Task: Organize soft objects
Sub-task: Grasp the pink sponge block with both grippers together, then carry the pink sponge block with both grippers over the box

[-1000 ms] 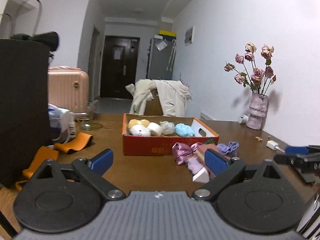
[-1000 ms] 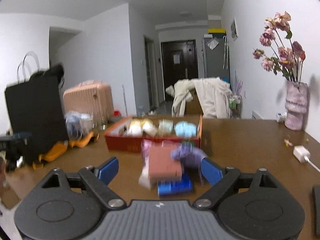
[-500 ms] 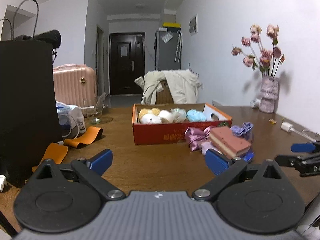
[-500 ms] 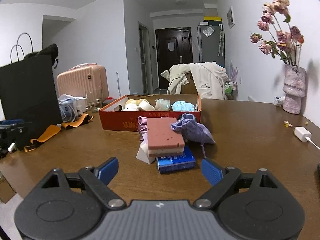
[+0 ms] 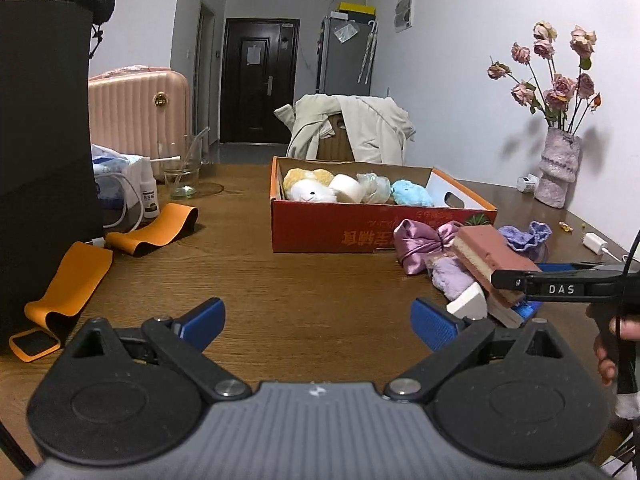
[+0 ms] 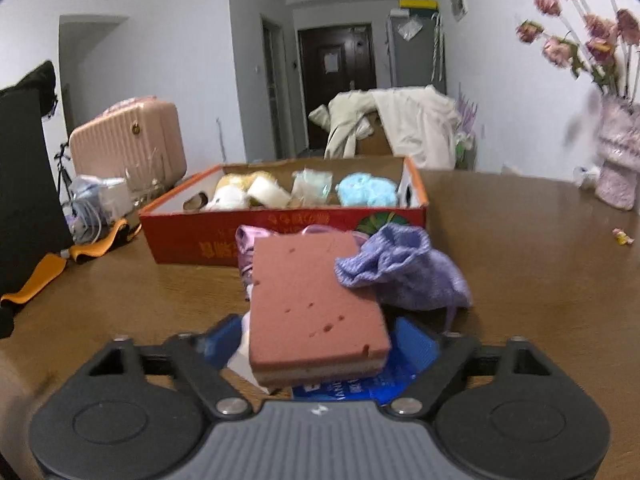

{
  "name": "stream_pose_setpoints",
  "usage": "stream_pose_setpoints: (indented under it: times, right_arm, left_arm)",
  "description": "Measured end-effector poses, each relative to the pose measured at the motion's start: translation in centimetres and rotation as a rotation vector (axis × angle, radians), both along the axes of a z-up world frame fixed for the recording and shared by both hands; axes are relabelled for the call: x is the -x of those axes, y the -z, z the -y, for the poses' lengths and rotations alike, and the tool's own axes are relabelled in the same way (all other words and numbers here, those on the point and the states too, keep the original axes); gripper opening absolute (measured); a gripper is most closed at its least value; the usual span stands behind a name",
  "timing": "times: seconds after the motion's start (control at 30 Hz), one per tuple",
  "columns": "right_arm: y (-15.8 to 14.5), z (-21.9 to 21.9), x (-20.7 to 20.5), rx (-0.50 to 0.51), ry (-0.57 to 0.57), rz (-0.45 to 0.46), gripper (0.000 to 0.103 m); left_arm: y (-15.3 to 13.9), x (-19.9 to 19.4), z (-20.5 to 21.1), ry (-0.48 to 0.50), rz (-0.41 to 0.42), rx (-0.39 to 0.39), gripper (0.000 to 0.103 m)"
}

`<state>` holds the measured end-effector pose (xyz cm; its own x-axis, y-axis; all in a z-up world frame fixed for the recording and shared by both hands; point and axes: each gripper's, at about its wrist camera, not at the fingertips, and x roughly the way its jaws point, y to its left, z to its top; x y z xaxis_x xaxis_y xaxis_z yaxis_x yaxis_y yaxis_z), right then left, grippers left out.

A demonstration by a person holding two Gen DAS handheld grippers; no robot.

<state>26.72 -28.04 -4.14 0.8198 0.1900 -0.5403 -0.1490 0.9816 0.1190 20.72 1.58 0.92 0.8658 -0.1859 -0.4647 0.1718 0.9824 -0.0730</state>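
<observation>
The pink sponge (image 6: 316, 308) tops the near pile before the red box (image 6: 280, 236). The right gripper (image 6: 320, 344) is closing round its near end, pads not yet pressing; light and squashy, best pinched across its sides. The left gripper (image 5: 318, 320) hangs open, empty

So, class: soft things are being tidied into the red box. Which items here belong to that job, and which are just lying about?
Job:
pink sponge
purple knit pouch
satin pouch
red box
right gripper, closing around the sponge

Lying about:
vase
orange bands
charger
suitcase
</observation>
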Motion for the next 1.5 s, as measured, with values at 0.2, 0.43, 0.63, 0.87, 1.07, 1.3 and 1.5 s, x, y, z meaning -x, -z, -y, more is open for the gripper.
stream_pose_setpoints:
  times: [0.2,0.43,0.63,0.87,1.07,1.3,1.5]
  right_arm:
    - [-1.9,-2.9,4.1,0.057,-0.184,0.116,0.068]
    - [0.5,-7.1,9.5,0.132,-0.590,0.028,0.069]
    - [1.7,-6.6,9.7,0.152,-0.453,-0.021,0.082]
    - [0.6,-1.6,9.9,-0.061,-0.271,-0.007,0.082]
    - [1.8,0.3,8.7,-0.334,-0.187,-0.081,0.062]
    - [3.3,-0.7,8.1,-0.377,-0.155,-0.142,0.041]
    - [3.4,-0.6,7.9,-0.404,-0.157,-0.155,0.041]
  left_arm:
    - [-0.1,-0.2,-0.9,0.024,0.004,0.101,0.101]
    - [0.5,-0.4,-2.5,0.033,-0.038,0.279,0.101]
    - [3.2,-0.8,-0.4,0.146,-0.148,0.281,0.096]
    - [5.1,-0.6,2.2,0.230,-0.202,0.316,0.048]
    - [5.5,0.4,3.4,0.265,-0.223,0.309,0.048]
    - [5.5,1.5,3.1,0.262,-0.213,0.296,0.045]
    - [5.3,1.5,2.8,0.253,-0.215,0.305,0.042]
